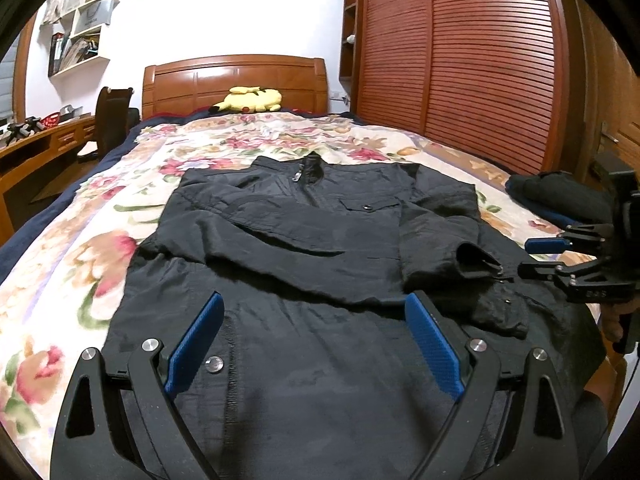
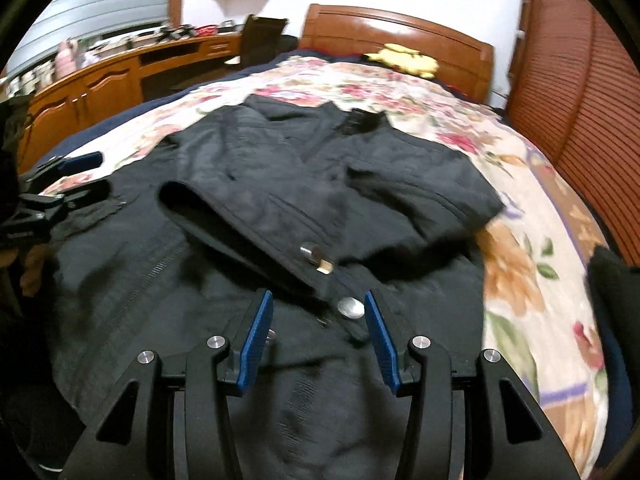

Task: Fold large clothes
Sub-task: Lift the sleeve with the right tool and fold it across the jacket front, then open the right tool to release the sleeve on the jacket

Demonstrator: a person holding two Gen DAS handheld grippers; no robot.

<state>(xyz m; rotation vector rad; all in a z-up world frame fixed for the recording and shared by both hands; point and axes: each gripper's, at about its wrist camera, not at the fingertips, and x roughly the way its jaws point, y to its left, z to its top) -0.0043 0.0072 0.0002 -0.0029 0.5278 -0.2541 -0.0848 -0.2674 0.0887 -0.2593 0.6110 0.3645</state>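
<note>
A black jacket (image 1: 320, 220) (image 2: 280, 160) lies face up on the bed, collar toward the headboard, with both sleeves folded in across its front. My left gripper (image 1: 316, 298) (image 2: 100, 172) hovers open and wide over the jacket's lower front, with nothing between its blue pads (image 1: 192, 344). My right gripper (image 2: 317, 296) (image 1: 524, 258) is open just above the folded sleeve's cuff (image 2: 248, 232) (image 1: 476, 260). A silver snap (image 2: 350, 306) lies between its fingers, and the pads do not press on the cloth.
The floral blanket (image 1: 80, 248) (image 2: 520, 264) covers the bed. A yellow plush toy (image 1: 252, 100) lies by the wooden headboard (image 1: 236, 76). A dark pile of clothes (image 1: 560, 196) sits at the bed's right edge, beside the slatted wardrobe (image 1: 460, 60). A desk (image 1: 40, 140) and chair (image 1: 112, 120) stand at left.
</note>
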